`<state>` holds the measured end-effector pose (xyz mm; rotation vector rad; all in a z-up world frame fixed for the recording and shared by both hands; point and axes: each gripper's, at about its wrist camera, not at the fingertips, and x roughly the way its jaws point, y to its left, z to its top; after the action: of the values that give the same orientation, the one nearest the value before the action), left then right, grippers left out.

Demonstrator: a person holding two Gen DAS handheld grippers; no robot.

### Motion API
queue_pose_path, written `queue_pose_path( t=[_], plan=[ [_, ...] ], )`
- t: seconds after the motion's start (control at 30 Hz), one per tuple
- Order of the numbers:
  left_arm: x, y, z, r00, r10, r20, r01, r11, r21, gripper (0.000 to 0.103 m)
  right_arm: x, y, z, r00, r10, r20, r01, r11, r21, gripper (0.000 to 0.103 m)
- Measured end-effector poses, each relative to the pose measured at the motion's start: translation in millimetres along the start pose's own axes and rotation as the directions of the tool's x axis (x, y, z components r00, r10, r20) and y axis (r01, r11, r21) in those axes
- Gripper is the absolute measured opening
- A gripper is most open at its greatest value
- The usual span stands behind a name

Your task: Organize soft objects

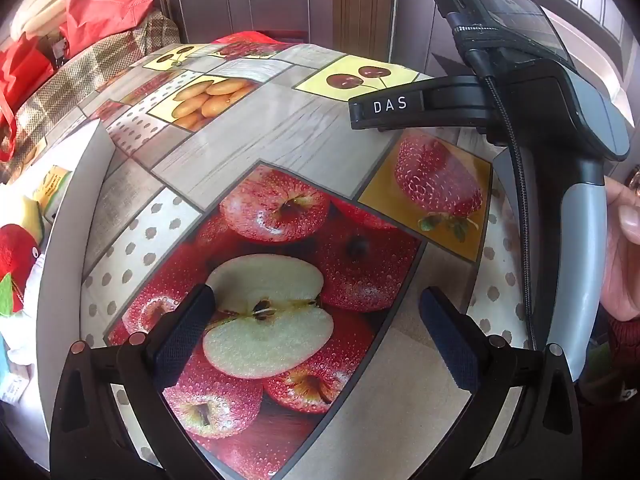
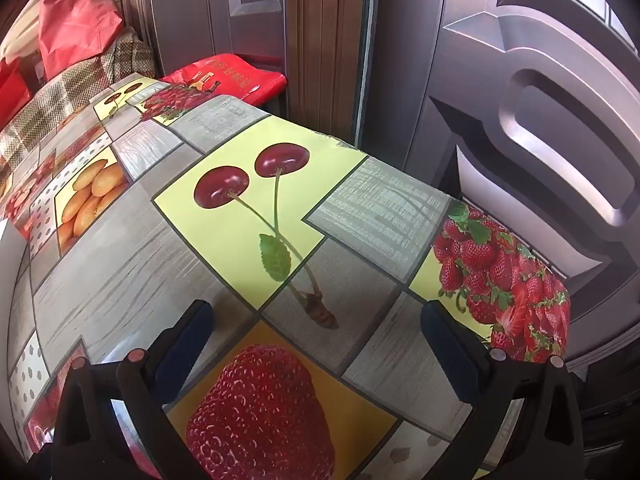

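Note:
My left gripper point(image 1: 316, 316) is open and empty above the fruit-print tablecloth point(image 1: 280, 152). A white box point(image 1: 68, 216) stands at the left edge of the left wrist view. Inside it lie soft things: a red plush toy point(image 1: 16, 256) with an eye and green leaf, a yellow sponge-like piece point(image 1: 32, 216) and a yellow packet point(image 1: 54, 184). My right gripper shows in the left wrist view as a black and grey body point(image 1: 560, 152) at the right, its jaw marked DAS. In the right wrist view my right gripper point(image 2: 316, 332) is open and empty over the tablecloth point(image 2: 120, 248).
A checked blanket point(image 1: 100, 60) with red bags point(image 1: 100, 4) lies beyond the table's far left. A red bag point(image 2: 228, 76) sits behind the table's far edge. Panelled doors point(image 2: 520, 100) stand close behind and to the right. The table edge point(image 2: 560, 320) drops off at the right.

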<state>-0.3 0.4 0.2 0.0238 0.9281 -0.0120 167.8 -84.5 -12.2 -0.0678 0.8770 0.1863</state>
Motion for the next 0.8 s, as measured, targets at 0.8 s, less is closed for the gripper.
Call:
queue_pose_path(
  t=[0.8],
  plan=[
    [0.1, 0.0, 0.0, 1.0, 0.0, -0.001, 0.0, 1.0, 0.0, 0.102, -0.4, 0.1, 0.1, 1.0, -0.004, 0.002, 0.004, 1.0, -0.003, 0.103]
  ],
)
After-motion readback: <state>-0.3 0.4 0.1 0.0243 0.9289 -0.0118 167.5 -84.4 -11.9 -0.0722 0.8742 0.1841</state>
